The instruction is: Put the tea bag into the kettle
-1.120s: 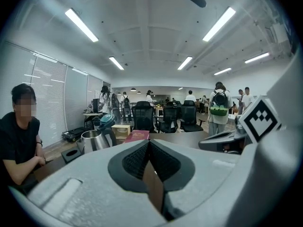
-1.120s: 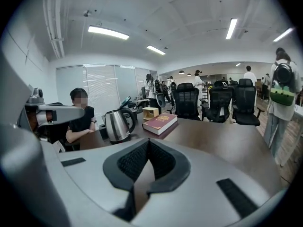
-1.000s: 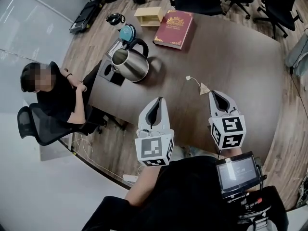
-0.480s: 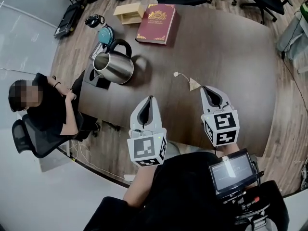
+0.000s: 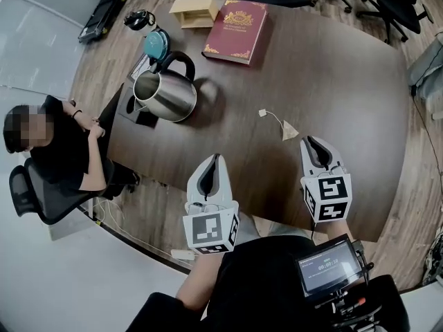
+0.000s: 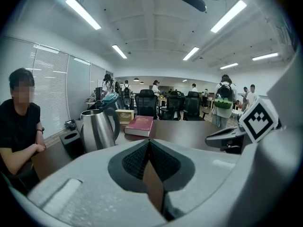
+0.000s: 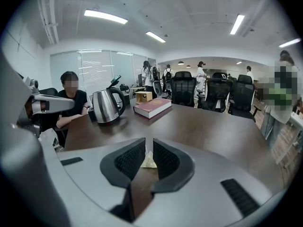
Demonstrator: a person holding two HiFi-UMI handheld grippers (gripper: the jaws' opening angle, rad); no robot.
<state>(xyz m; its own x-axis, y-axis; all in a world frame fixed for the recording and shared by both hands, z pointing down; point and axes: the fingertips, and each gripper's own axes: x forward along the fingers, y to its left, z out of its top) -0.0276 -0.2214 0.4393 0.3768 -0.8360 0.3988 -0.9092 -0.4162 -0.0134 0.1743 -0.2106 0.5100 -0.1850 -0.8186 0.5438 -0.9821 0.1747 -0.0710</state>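
The steel kettle [image 5: 166, 95] stands at the table's far left corner with its teal lid [image 5: 157, 43] flipped open; it also shows in the left gripper view [image 6: 97, 129] and the right gripper view [image 7: 106, 107]. A pyramid tea bag [image 5: 289, 130] lies on the dark table, its string running to a small tag [image 5: 263, 113]. My right gripper [image 5: 309, 141] sits just behind the bag, apart from it, jaws a narrow gap apart; the tea bag [image 7: 149, 161] shows through that gap. My left gripper [image 5: 216, 159] hovers over the near edge, shut and empty.
A red book [image 5: 235, 30] and a small wooden box [image 5: 194, 9] lie at the far side. A black holder [image 5: 135, 106] sits beside the kettle. A seated person [image 5: 55, 147] is left of the table [image 5: 346, 81]. Office chairs stand beyond.
The head view has shifted a little. Both grippers stay near the table's front edge, the right one still just behind the tea bag. Nothing was picked up.
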